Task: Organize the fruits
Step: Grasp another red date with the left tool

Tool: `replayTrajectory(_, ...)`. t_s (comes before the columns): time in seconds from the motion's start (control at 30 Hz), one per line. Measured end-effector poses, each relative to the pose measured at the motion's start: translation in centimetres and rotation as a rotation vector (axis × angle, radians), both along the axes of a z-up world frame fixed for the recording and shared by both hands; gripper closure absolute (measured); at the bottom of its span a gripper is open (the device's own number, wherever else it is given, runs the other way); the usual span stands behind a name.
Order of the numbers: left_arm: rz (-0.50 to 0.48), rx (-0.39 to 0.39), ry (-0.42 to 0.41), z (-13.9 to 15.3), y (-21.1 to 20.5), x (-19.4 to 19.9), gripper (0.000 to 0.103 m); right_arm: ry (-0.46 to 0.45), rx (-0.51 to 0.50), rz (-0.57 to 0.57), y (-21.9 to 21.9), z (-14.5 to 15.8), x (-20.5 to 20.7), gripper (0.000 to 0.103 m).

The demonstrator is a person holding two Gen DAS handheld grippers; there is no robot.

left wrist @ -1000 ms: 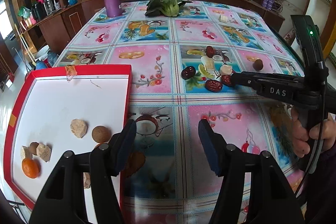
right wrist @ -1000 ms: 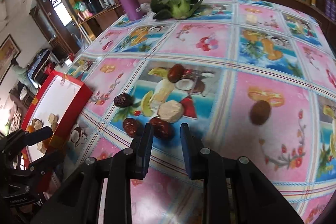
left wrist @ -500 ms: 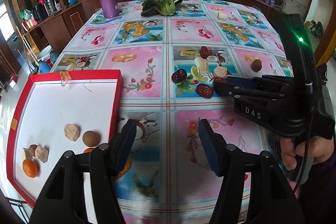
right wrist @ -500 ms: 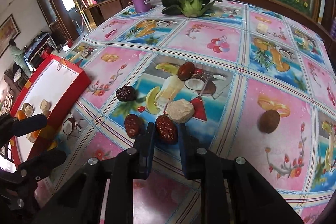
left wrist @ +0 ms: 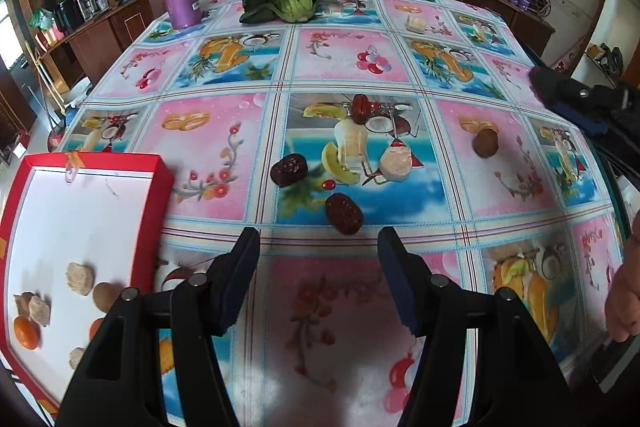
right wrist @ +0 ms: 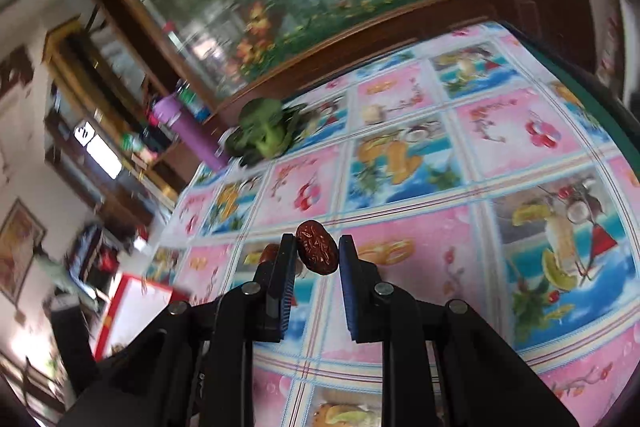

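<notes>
Fruits for sorting, largest to smallest: red tray [left wrist: 160,183] at lower left of my left view; my left tool [left wrist: 318,267], wide and empty; my right tool [right wrist: 318,259], pinching a date [right wrist: 317,252] above the tabletop [right wrist: 500,139]. Tray [right wrist: 120,307] lies lower left of that date; blur hides detail.

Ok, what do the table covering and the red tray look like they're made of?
Table covering: likely vinyl or oilcloth, since the printed fruit squares show a soft sheen and it bends stiffly over the table's edge. Red tray: probably a cardboard box lid, with thin straight red walls and a matte white floor.
</notes>
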State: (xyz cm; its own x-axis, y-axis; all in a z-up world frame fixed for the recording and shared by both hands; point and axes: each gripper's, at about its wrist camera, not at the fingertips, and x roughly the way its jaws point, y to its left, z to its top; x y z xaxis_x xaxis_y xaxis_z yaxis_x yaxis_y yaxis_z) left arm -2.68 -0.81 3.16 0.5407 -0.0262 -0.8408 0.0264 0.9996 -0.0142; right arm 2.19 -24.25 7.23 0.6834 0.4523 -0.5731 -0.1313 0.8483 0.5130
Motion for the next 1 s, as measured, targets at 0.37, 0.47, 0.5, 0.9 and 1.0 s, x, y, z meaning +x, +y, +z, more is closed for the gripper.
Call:
replayTrajectory(0.37, -0.020, -0.035, 0.005, -0.8, -0.2, 1.5, 0.050, -0.014, 0.101, -0.088, -1.7, 0.2, 0.1, 0.083)
replayTrajectory(0.47, -0.031, -0.044, 0.009, -1.1, -0.2, 1.5, 0.058, 0.007, 0.096, -0.083, -1.5, -0.2, 0.5, 0.083)
replayTrajectory(0.5, -0.032, -0.047, 0.008, -1.1, -0.1, 1.6, 0.058, 0.010, 0.095, -0.080, -1.3, -0.3, 0.4, 0.083)
replayTrajectory(0.9, -0.044, -0.049, -0.015, -2.0, 0.3, 1.5, 0.081, 0.022, 0.029, -0.006, 1.2, -0.7, 0.6, 0.083)
replayTrajectory(1.0, -0.048, -0.058, -0.017, -2.0, 0.3, 1.6, 0.084, 0.020, -0.015, 0.026, 2.7, -0.8, 0.5, 0.083)
